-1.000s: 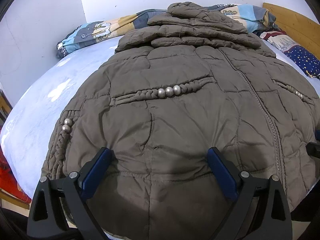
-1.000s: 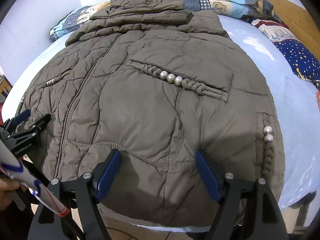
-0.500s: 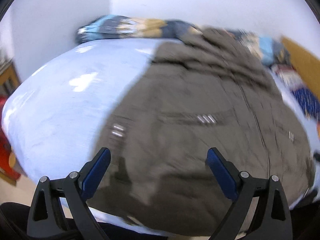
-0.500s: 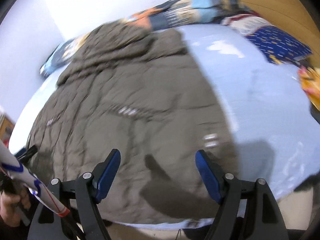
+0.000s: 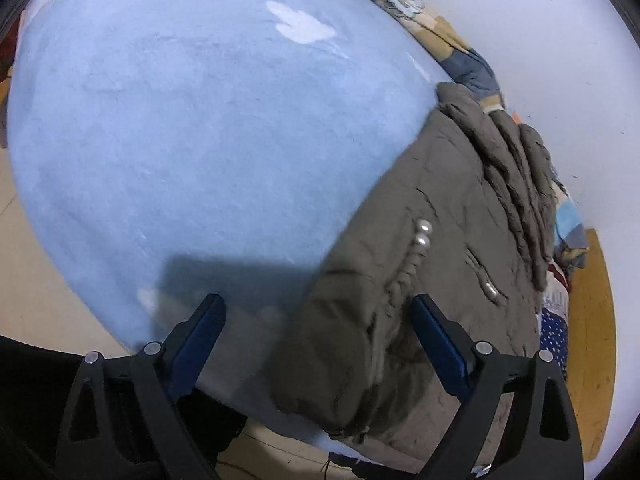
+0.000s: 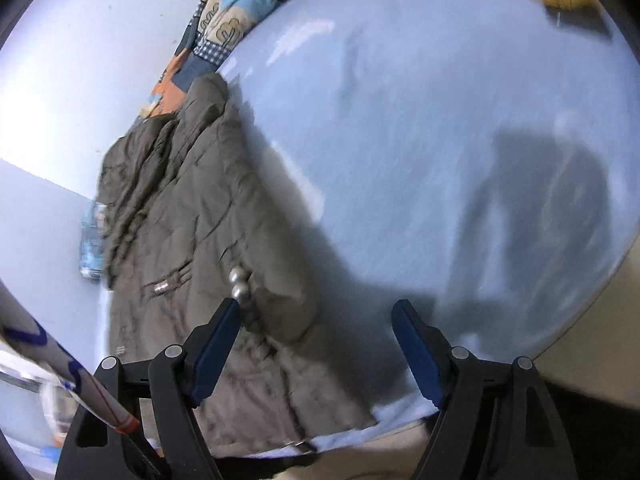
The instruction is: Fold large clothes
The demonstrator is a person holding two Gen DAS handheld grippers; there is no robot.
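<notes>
- Brown padded coat [image 5: 448, 264] lies flat on the blue bed [image 5: 192, 152] (pearl trim showing).
- Left gripper [image 5: 318, 344]: spread wide, empty.
- Right gripper [image 6: 316, 344]: spread wide, empty.

Home bedroom: bed [image 5: 180, 140], patchwork quilt [image 6: 224, 28]

A light-blue bed [image 5: 192, 128] carries a brown quilted coat [image 5: 448, 264] and, blurred, perhaps patterned bedding [image 6: 224, 28] along the wall.

my left wrist view looks from the near bed edge out over the blue sheet [image 5: 180, 140], rolled, the jacket [image 5: 440, 260] at its right. my right wrist view is set likewise with the jacket [image 6: 180, 220] at its left; both views share jacket and sheet [image 6: 420, 140].
</notes>
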